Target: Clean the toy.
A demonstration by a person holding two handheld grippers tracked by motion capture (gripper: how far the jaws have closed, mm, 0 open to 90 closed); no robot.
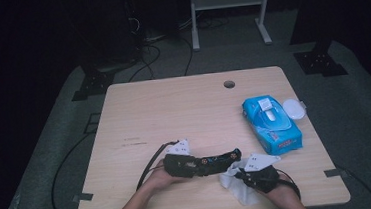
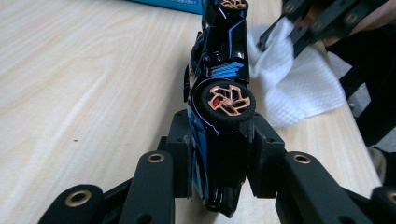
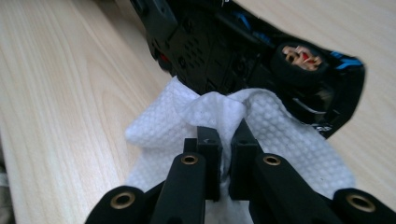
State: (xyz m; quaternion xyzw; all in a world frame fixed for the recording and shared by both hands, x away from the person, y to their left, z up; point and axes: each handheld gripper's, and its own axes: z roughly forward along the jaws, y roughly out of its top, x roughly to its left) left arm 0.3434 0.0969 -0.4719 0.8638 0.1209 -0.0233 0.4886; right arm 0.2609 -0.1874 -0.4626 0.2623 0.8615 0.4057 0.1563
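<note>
Nearest the person, the right gripper [image 1: 240,173] has its jaws pinched shut on a white wipe [image 3: 243,126], bunched to rub the toy car [image 1: 209,161] at its 11 o'clock. The left gripper [image 2: 219,154] clamps that car's rear, steadying it on its side above the table [image 1: 174,110]; the blue wipe pack [image 1: 271,124] waits at 2 o'clock, within reach.

Overhead view; gripper views close (shared car [image 2: 219,93])

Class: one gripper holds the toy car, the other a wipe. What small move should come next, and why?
Probably rub the wipe along the car. The left gripper clamps the car on its side, and the right gripper already presses the bunched wipe against its underside.
</note>
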